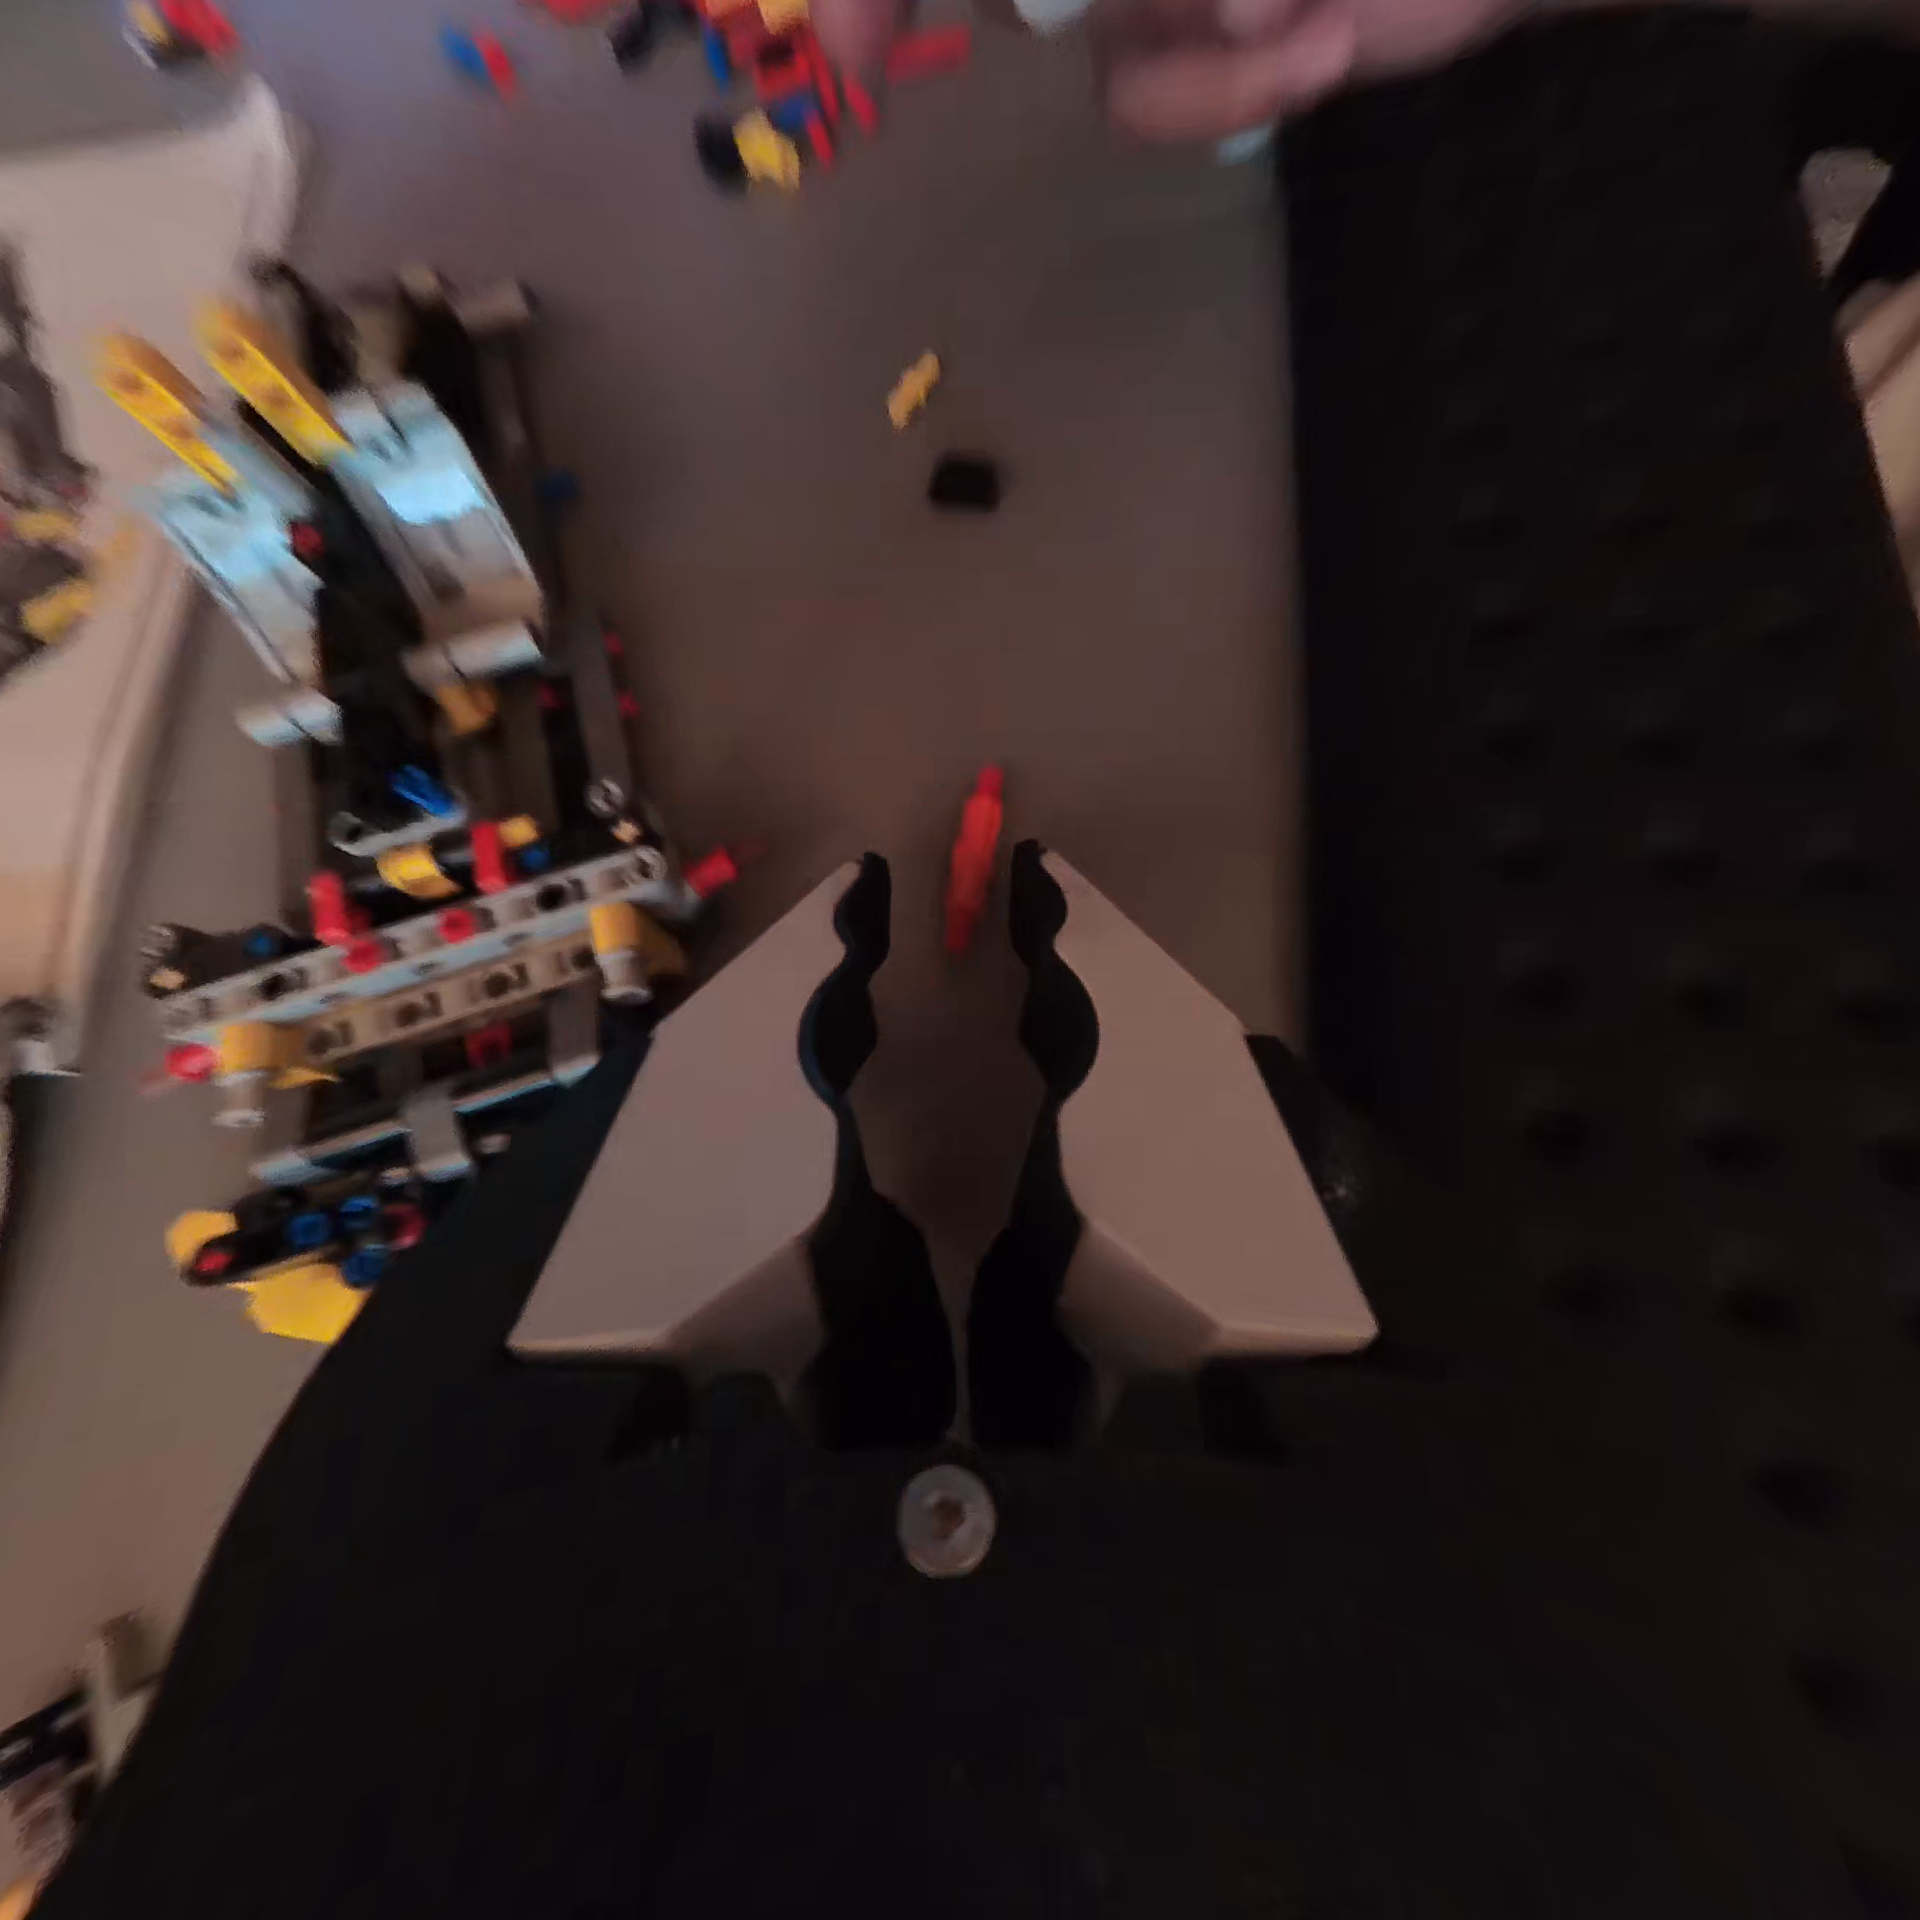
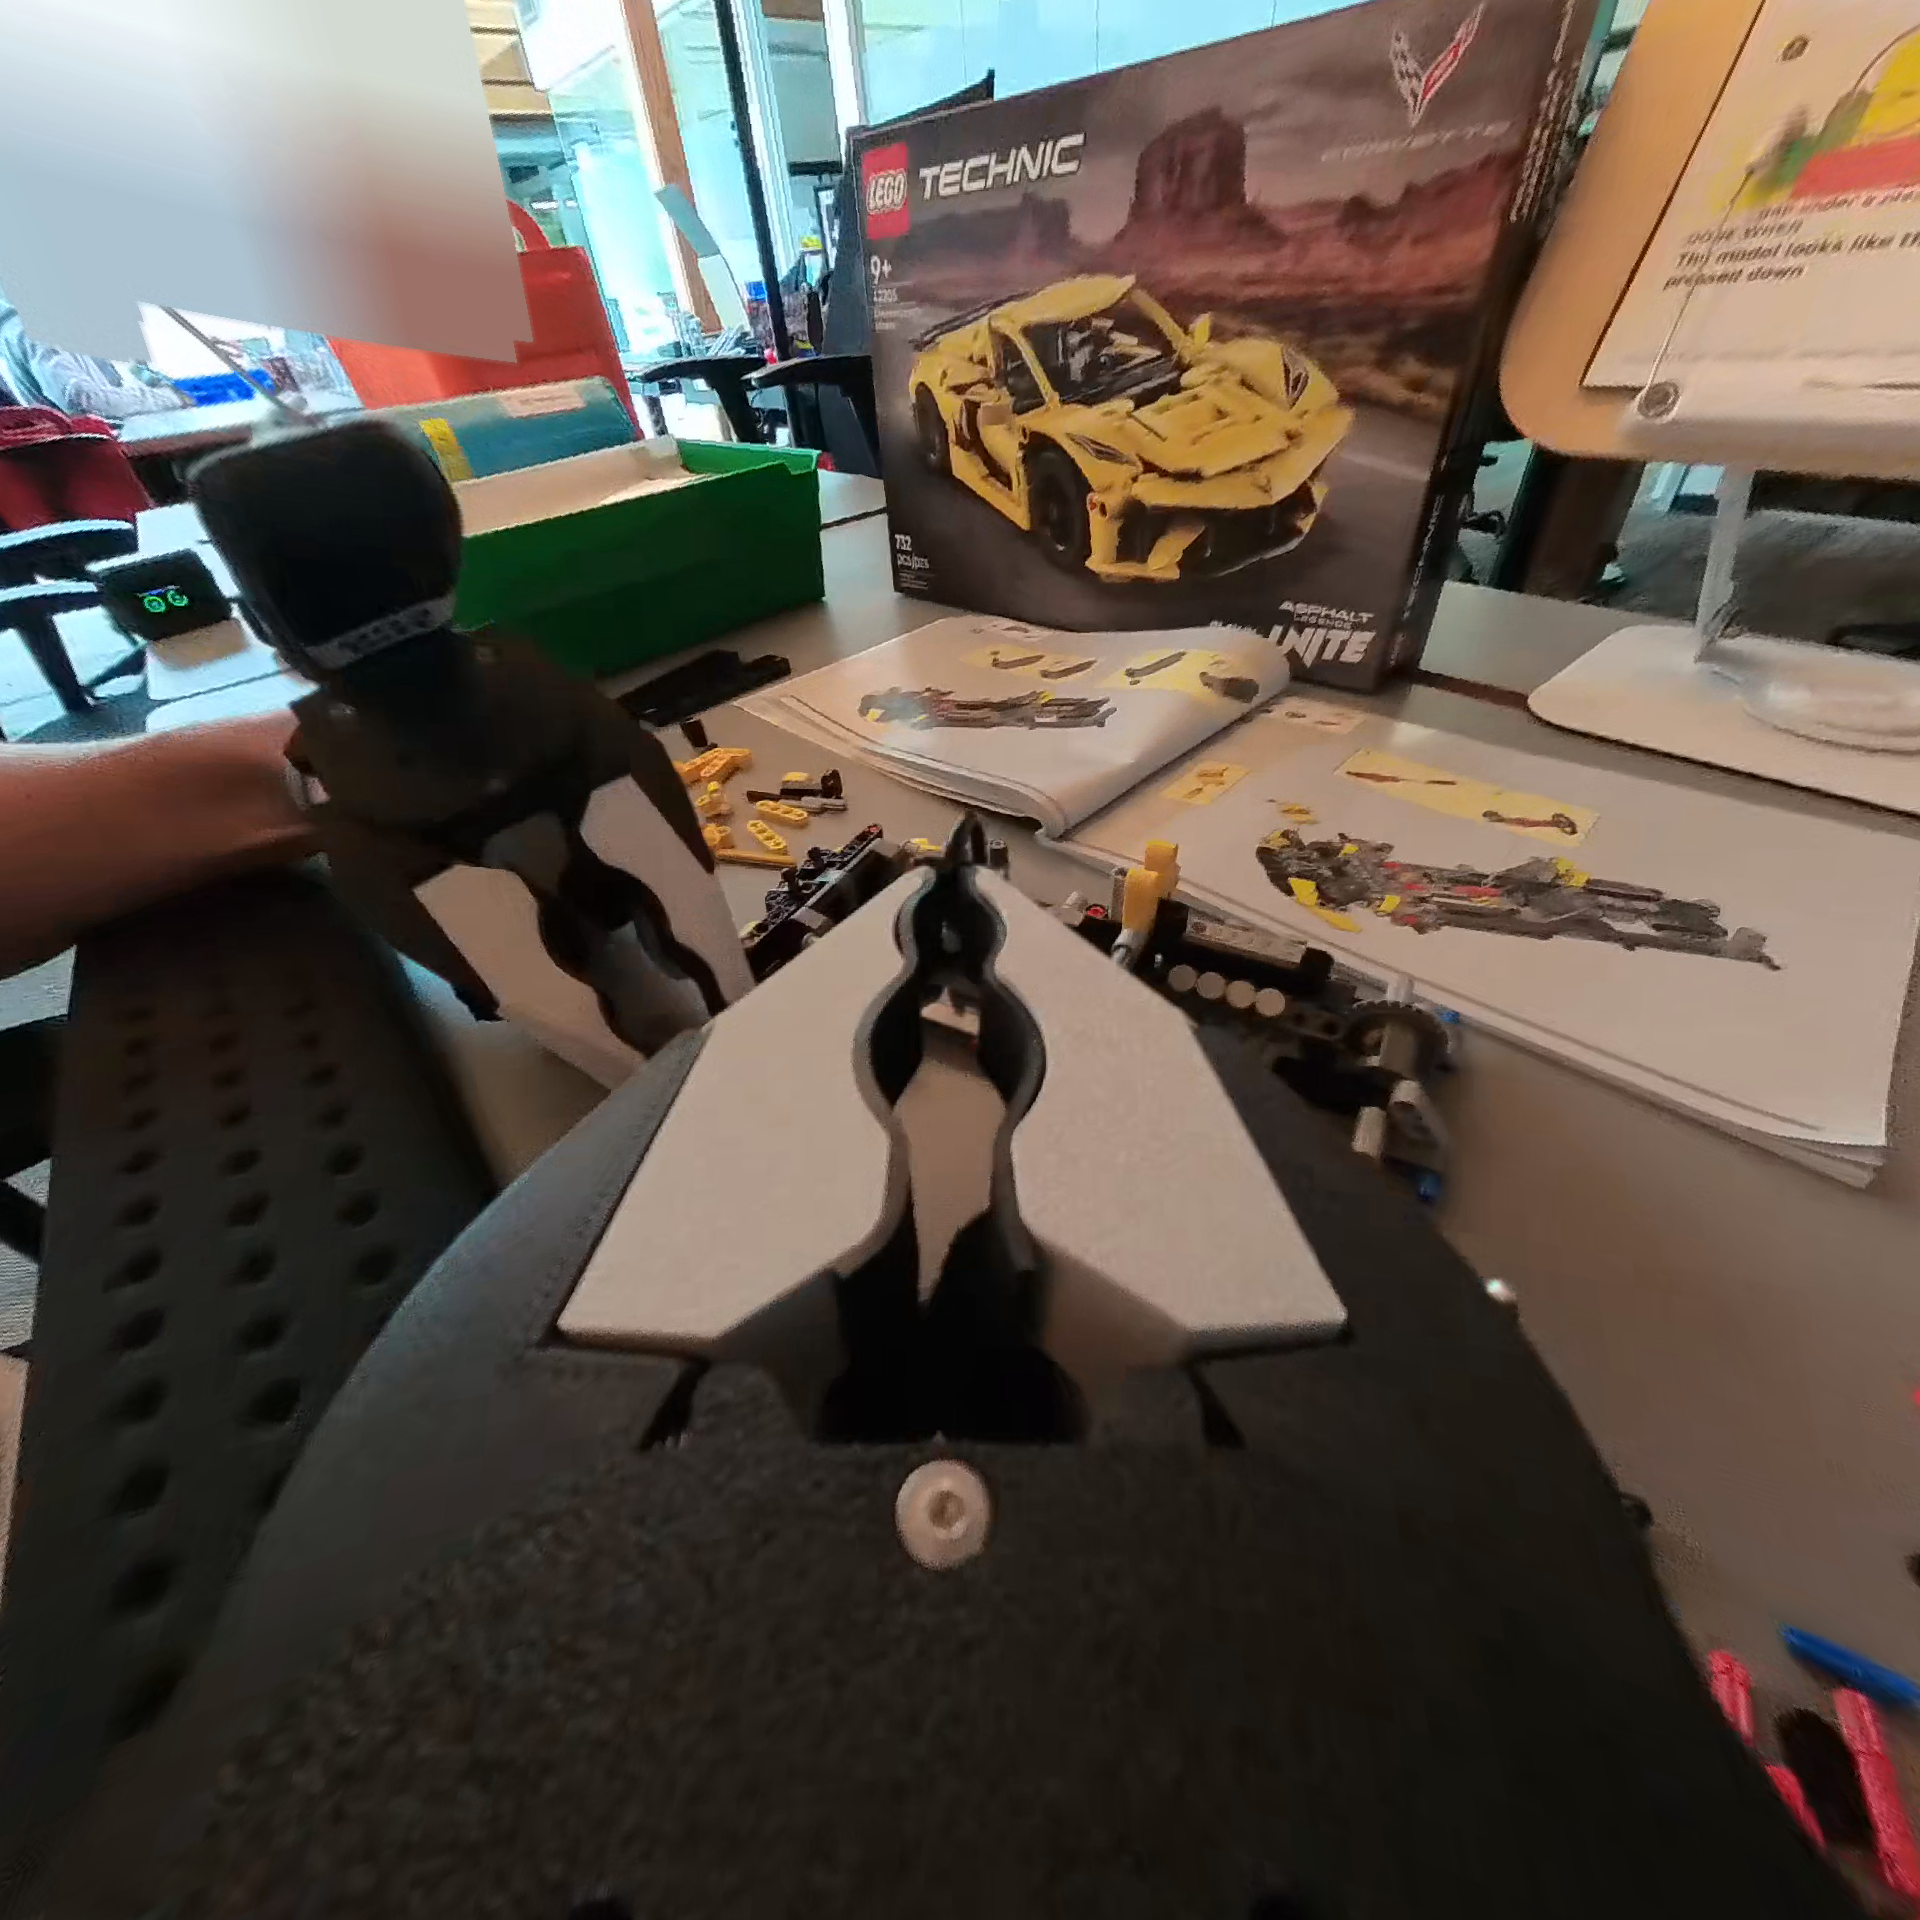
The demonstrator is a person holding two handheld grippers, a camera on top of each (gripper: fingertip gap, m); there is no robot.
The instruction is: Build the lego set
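Observation:
The left wrist view is blurred. My left gripper is open just above the table, and a small red pin lies between its fingertips, nearer the right one. The partly built black, grey and yellow lego model lies to its left. In the right wrist view my right gripper is shut on a small black part that sticks up from its tips. I cannot tell whether that part joins the model just behind. The left gripper's white fingers point down at the left.
An open instruction booklet, the set's box, a green bin and a monitor stand are on the table. Loose pieces lie about. A black perforated chair back is close by.

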